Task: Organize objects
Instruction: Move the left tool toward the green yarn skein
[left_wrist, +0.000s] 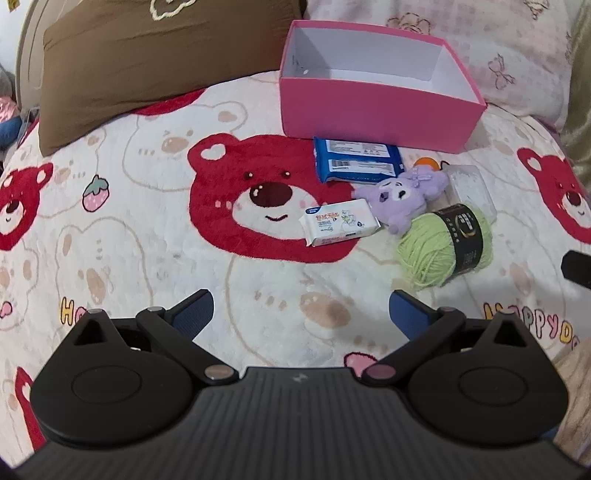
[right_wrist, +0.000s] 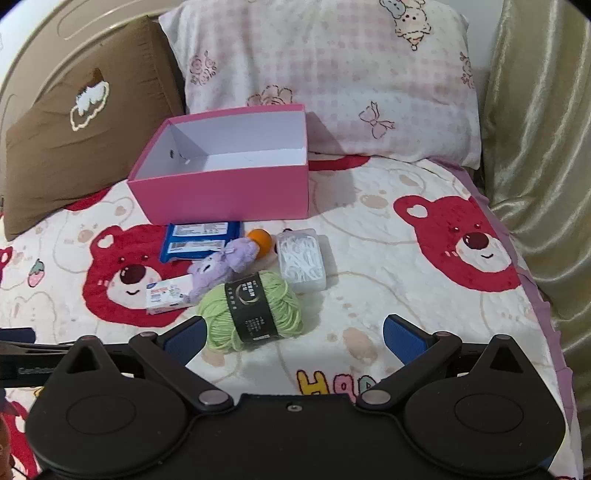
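I see the bed (left_wrist: 147, 206) with its bear blanket, and a brown pillow (left_wrist: 147, 66) and a pink checked pillow (right_wrist: 332, 81) at the far end. The pink box (right_wrist: 229, 173) stands open in front of the pillows. Between the box and my two tools lies a small heap: the green yarn ball (right_wrist: 253, 308), the blue packet (left_wrist: 356, 160), the clear case (right_wrist: 301, 264), the purple plush toy (left_wrist: 400, 194), the white tissue pack (left_wrist: 338, 225) and the orange ball (right_wrist: 260, 240). My left hand-held gripper (left_wrist: 301, 314) is spread wide above the blanket, with the heap ahead and to its right. My right hand-held gripper (right_wrist: 293, 338) is also spread wide, holding nothing; the yarn lies just beside its left finger.
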